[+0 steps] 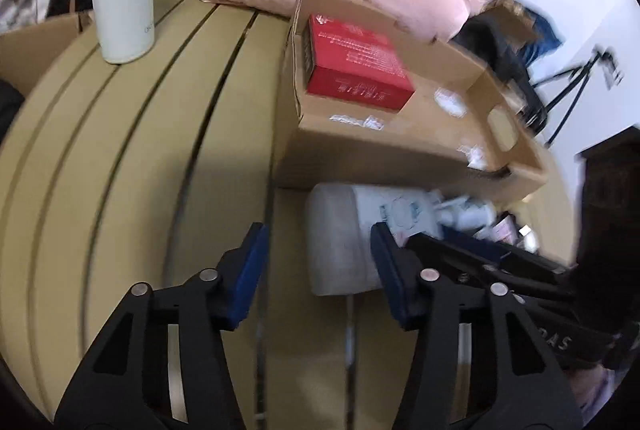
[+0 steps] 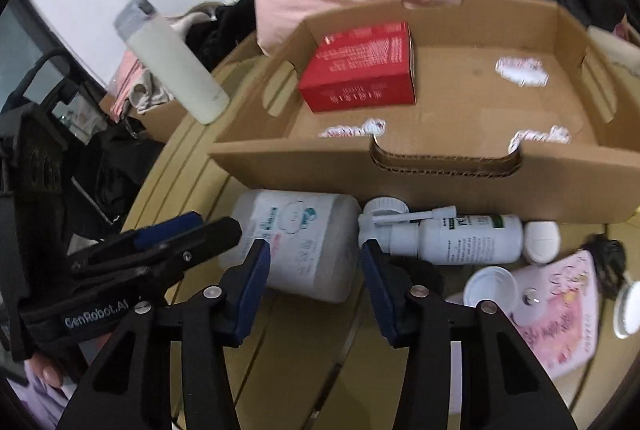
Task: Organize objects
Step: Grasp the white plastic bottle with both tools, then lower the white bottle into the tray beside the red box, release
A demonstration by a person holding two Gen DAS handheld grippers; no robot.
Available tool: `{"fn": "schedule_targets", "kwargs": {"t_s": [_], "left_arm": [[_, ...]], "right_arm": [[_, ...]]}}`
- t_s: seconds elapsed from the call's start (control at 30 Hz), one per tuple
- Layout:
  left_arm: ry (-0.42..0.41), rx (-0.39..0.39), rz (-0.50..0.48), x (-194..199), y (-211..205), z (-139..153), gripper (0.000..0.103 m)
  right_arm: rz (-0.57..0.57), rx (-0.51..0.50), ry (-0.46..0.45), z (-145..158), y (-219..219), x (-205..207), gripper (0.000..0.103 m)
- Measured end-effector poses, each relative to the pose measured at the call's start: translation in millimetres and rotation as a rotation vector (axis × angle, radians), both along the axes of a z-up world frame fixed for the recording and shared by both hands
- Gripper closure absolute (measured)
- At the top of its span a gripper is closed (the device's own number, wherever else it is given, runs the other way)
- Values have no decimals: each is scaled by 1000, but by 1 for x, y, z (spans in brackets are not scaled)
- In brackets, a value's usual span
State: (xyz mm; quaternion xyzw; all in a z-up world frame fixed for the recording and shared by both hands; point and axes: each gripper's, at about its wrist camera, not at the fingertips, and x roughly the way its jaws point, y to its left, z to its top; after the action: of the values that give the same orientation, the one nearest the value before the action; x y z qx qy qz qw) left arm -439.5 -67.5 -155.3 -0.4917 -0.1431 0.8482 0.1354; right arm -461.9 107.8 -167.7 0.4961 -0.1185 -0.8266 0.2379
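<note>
so far only the red rectangular cardboard carton (image 2: 360, 66) sits inside the shallow brown cardboard tray (image 2: 440, 166), back left corner, so i'd say this is barely started. everything else is on the tan slatted tabletop (image 2: 280, 350) right in front of the tray: a squat white plastic jar with a pale printed label (image 2: 300, 242) lying on its side, a white spray bottle with a long nozzle (image 2: 452, 234) beside it, a couple of small white round lids (image 2: 490, 284), and a pink patterned pouch (image 2: 560, 314). the tall cream bottle with a grey cap (image 2: 172, 62) stands off to the left. right gripper (image 2: 316, 270) is spread wide, empty, lined up on the jar. left gripper (image 1: 316, 262) is also wide apart and empty, just next to it.
</note>
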Motion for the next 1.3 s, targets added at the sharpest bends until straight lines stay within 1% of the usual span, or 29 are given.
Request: {"fn": "schedule_targets", "kwargs": {"t_s": [0.03, 0.07, 0.1, 0.17, 0.2, 0.3, 0.4, 0.47, 0.5, 0.57, 0.6, 0.67, 0.7, 0.73, 0.77, 0.8, 0.83, 0.87, 0.9, 0.97, 1.0, 1.03, 1.07, 1.13, 1.17, 1.2, 1.23, 1.27, 1.3], "left_arm": [[-1, 34, -10, 0, 0, 0, 71], [-4, 66, -23, 1, 1, 1, 78], [3, 45, -15, 4, 4, 3, 78], [44, -6, -20, 11, 11, 10, 80], [50, -9, -18, 12, 11, 14, 80], [87, 10, -26, 19, 10, 35, 80], [150, 42, -37, 23, 11, 64, 80], [178, 48, -45, 9, 14, 84, 80], [185, 47, -42, 0, 15, 88, 80], [191, 37, -37, -28, 20, 97, 80], [189, 23, -40, -38, 24, 97, 80], [156, -13, -35, -61, 31, 91, 80], [138, -57, -47, -75, 37, 84, 81], [102, -81, -26, -85, 39, 74, 82], [76, -107, -2, -91, 39, 66, 79], [49, -159, 30, -98, 40, 56, 77], [45, -200, 50, -97, 41, 51, 77], [60, -215, 51, -93, 41, 49, 74], [80, -206, 41, -83, 40, 50, 68], [122, -205, 27, -62, 39, 59, 31], [152, -226, 38, -50, 37, 65, 27], [185, -254, 52, -37, 35, 73, 26], [203, -271, 58, -26, 32, 80, 26], [205, -287, 71, -3, 26, 93, 26], [215, -287, 89, 13, 21, 102, 24], [226, -279, 96, 25, 17, 109, 21], [237, -272, 101, 37, 14, 116, 17], [251, -267, 106, 52, 11, 123, 16], [267, -268, 107, 70, 10, 131, 16]], "right_arm": [[3, -36, -15, -2, 1, -1, 61], [3, -46, -19, -2, 1, -2, 61], [8, -45, -16, -2, 0, -2, 63], [19, -24, -7, 2, -4, -1, 64], [24, -15, -1, 3, -5, 0, 65], [25, -39, 9, 14, -1, 6, 65], [21, -71, 53, 39, 7, 14, 65], [16, -74, 103, 62, 11, 13, 65], [15, -71, 117, 70, 12, 8, 65], [13, -75, 126, 82, 15, -12, 65], [13, -69, 123, 85, 15, -22, 65], [0, -57, 108, 83, 17, -47, 65], [-3, -51, 90, 78, 15, -60, 65], [-11, -42, 70, 72, 15, -73, 65], [-21, -48, 52, 64, 15, -83, 65], [-33, -61, 13, 51, 14, -96, 66], [-52, -60, -24, 40, 14, -102, 66], [-74, -47, -64, 29, 13, -109, 66], [-88, -33, -88, 20, 12, -111, 66], [-116, -30, -112, 13, 21, -105, 66], [-110, -52, -98, 17, 26, -99, 66], [-108, -60, -76, 24, 32, -91, 65], [-111, -45, -43, 34, 40, -80, 65], [-114, -2, 36, 60, 62, -50, 62], [-116, 10, 60, 69, 70, -36, 61], [-118, 24, 84, 80, 81, -22, 56], [-124, 41, 105, 92, 90, -6, 46], [-132, 56, 124, 101, 102, 12, 37], [-135, 64, 139, 108, 113, 28, 24]]}}
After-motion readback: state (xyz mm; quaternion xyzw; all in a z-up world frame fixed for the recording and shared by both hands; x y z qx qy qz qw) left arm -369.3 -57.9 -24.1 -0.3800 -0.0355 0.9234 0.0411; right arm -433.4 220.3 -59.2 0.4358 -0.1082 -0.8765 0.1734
